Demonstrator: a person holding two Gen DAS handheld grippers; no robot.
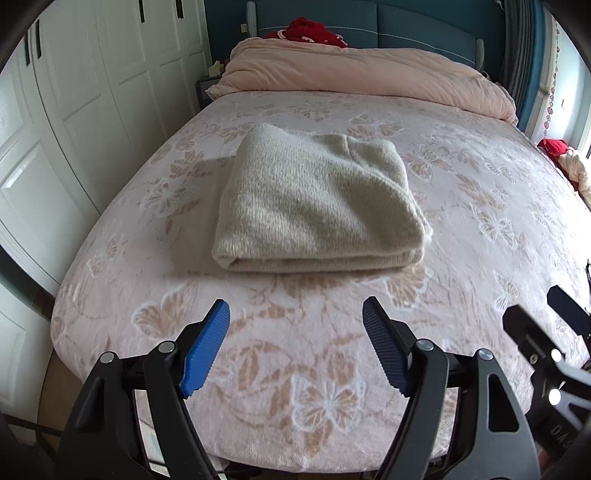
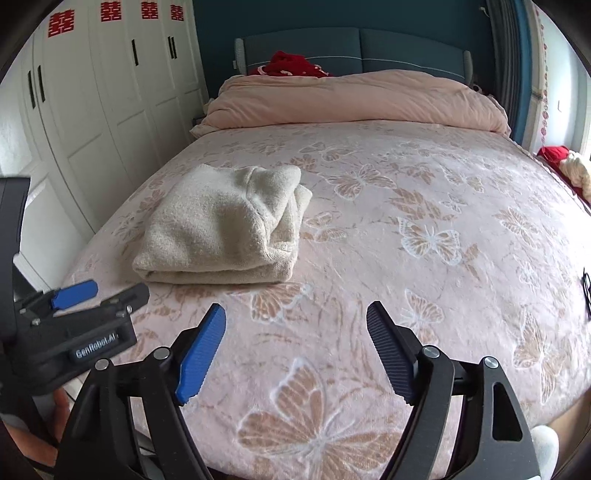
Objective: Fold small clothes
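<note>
The left gripper (image 1: 295,310) has its blue-padded jaws spread wide, holding nothing and touching nothing; its pads hang over the near part of the bed, short of the folded garment. That cream knitted sweater (image 1: 317,203) lies folded into a thick rectangle on the butterfly-patterned pink bedspread (image 1: 332,387), just ahead of the left gripper and towards the left half of the bed. The right gripper (image 2: 295,314) is likewise wide apart and empty, poised over bare bedspread with the sweater (image 2: 225,225) ahead and to its left, well clear of its fingertips.

White wardrobe doors (image 2: 110,110) with red paper cut-outs run along the left wall. At the head of the bed a rolled pink duvet (image 1: 369,74) lies against a teal headboard (image 1: 406,22), with a red cloth (image 1: 310,31) behind it. More red and cream fabric (image 2: 565,162) sits at the right edge by the window.

Both grippers are held low near the foot of the bed, side by side, pointing along it towards the headboard
</note>
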